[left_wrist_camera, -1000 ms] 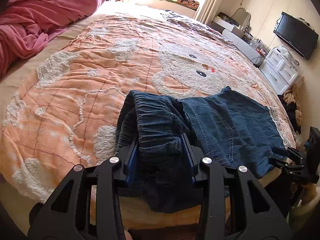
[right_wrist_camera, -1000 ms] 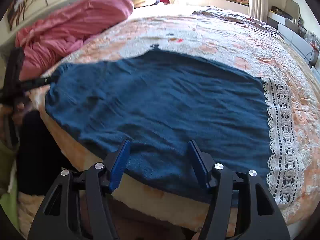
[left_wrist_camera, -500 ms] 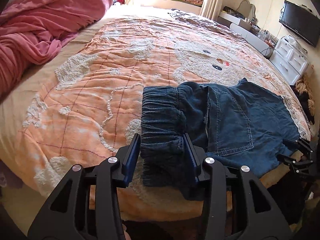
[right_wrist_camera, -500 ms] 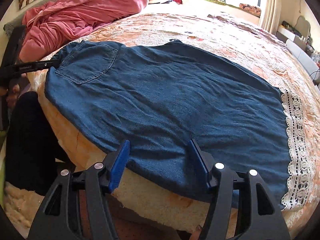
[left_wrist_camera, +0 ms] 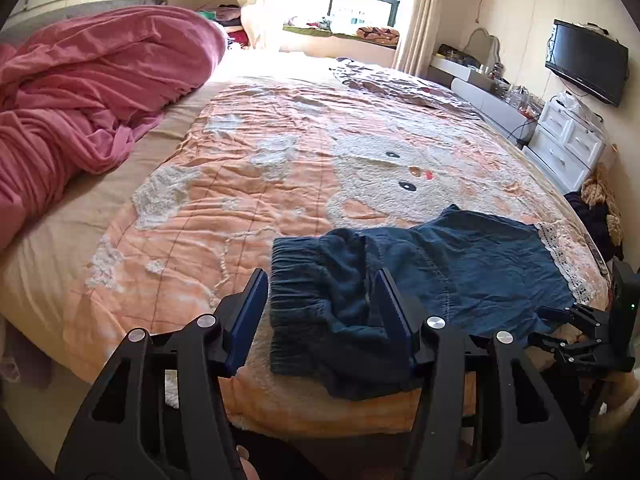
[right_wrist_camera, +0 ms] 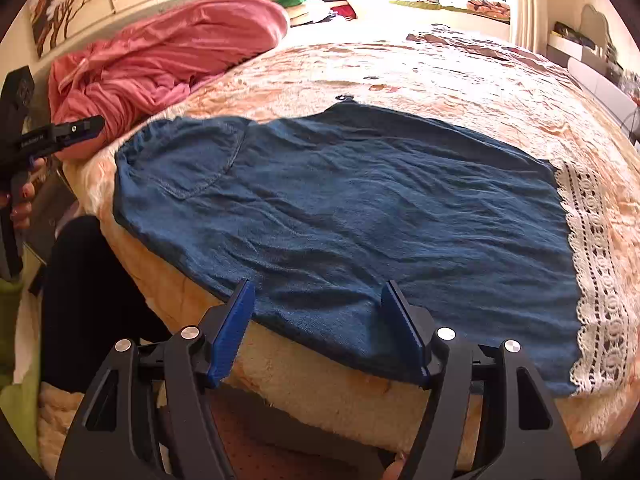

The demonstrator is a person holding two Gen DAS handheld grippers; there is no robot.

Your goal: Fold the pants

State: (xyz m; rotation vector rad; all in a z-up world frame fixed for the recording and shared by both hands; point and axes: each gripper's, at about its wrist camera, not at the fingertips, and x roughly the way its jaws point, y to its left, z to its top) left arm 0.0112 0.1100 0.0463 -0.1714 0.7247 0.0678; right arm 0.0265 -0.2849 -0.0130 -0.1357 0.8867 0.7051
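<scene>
Left tool (left_wrist_camera: 322,312) just opened, released pants (left_wrist_camera: 460,276), right tool (right_wrist_camera: 318,330) open, empty

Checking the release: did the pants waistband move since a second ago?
Yes. The waistband dropped from bunched up between the left gripper pads to flat on the orange blanket; jaws have just been opening.

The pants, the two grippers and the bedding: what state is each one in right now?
pants: folded once, flat at the bed's near edge.
left gripper: open, jaws just widened, waistband between them.
right gripper: open, widening, holding nothing.
pink duvet: bunched up.
orange blanket: spread out.
</scene>
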